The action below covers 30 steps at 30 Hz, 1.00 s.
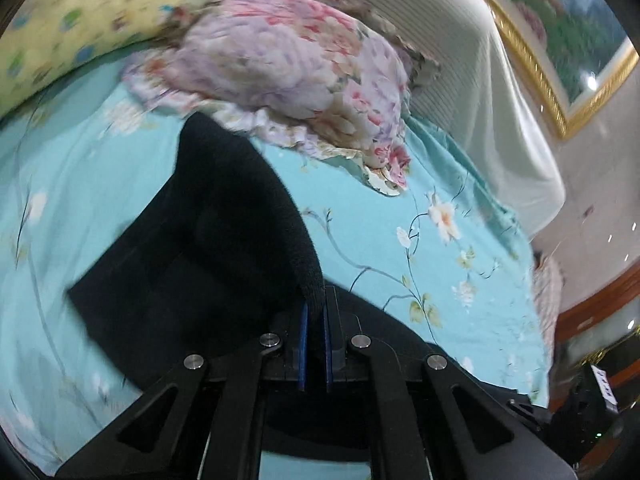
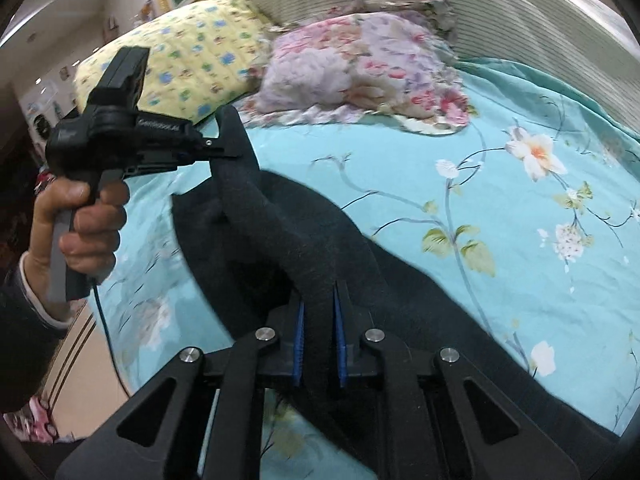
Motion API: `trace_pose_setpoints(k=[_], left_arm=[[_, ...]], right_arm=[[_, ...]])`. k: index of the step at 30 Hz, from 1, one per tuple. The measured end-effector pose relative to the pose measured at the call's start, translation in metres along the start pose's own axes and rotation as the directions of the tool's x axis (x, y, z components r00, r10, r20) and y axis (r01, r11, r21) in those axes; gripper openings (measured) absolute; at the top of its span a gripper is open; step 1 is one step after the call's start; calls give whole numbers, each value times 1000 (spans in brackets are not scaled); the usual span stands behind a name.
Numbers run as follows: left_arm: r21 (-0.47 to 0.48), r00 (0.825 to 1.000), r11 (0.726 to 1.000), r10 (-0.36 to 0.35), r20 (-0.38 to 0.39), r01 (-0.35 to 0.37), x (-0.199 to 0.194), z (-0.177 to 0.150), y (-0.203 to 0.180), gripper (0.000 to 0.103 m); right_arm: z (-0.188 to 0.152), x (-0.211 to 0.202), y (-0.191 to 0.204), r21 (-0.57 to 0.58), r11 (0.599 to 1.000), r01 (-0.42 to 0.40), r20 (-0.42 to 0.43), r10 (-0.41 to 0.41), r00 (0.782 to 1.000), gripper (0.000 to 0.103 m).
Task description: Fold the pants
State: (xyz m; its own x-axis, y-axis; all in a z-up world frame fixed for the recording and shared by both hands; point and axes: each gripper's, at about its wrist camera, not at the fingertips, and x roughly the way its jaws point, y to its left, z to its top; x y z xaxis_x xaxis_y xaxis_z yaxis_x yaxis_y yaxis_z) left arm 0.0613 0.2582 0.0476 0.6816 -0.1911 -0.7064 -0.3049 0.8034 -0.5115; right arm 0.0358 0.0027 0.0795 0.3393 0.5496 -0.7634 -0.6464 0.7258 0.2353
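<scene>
Black pants (image 1: pixel 208 240) lie on a turquoise floral bedsheet (image 1: pixel 380 208). My left gripper (image 1: pixel 315 300) is shut on an edge of the pants and holds it above the bed. In the right wrist view my right gripper (image 2: pixel 319 300) is shut on another part of the same edge of the pants (image 2: pixel 320 232). The left gripper (image 2: pixel 228 148) also shows there at the left, held in a hand, pinching the raised fabric. The lifted edge spans between both grippers; the rest drapes on the sheet.
A pink floral pillow (image 1: pixel 288 64) and a yellow patterned pillow (image 1: pixel 72 20) lie at the head of the bed against a white ribbed headboard (image 1: pixel 460 40). A gold-framed picture (image 1: pixel 560 32) hangs on the wall. The bed's right edge (image 1: pixel 540 300) drops to the floor.
</scene>
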Motion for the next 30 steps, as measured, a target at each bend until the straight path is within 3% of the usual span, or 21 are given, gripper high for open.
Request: trace_pose_setpoints(k=[8,22,26,30], left_arm=[[-86,1000,996,-24,13,25,-9,-40,50,4],[-114,1000,993,-22,-21,19,-3,-72,72,5],[-107,1000,994,2,-27,-5,-6,-76,77,11],[-116,999,993,30,-12,-31,-16,-75,85,20]], right_arm=[[-29,17,26,-80,997,13,-72,-18,997,14],[-46,33,35,-139,989,56,-139,-75,987,14],[-50,41,34,-126,991,54,-172,-75,982,15],[-48,43,34,-113,991,72,-190,-93,977,32]])
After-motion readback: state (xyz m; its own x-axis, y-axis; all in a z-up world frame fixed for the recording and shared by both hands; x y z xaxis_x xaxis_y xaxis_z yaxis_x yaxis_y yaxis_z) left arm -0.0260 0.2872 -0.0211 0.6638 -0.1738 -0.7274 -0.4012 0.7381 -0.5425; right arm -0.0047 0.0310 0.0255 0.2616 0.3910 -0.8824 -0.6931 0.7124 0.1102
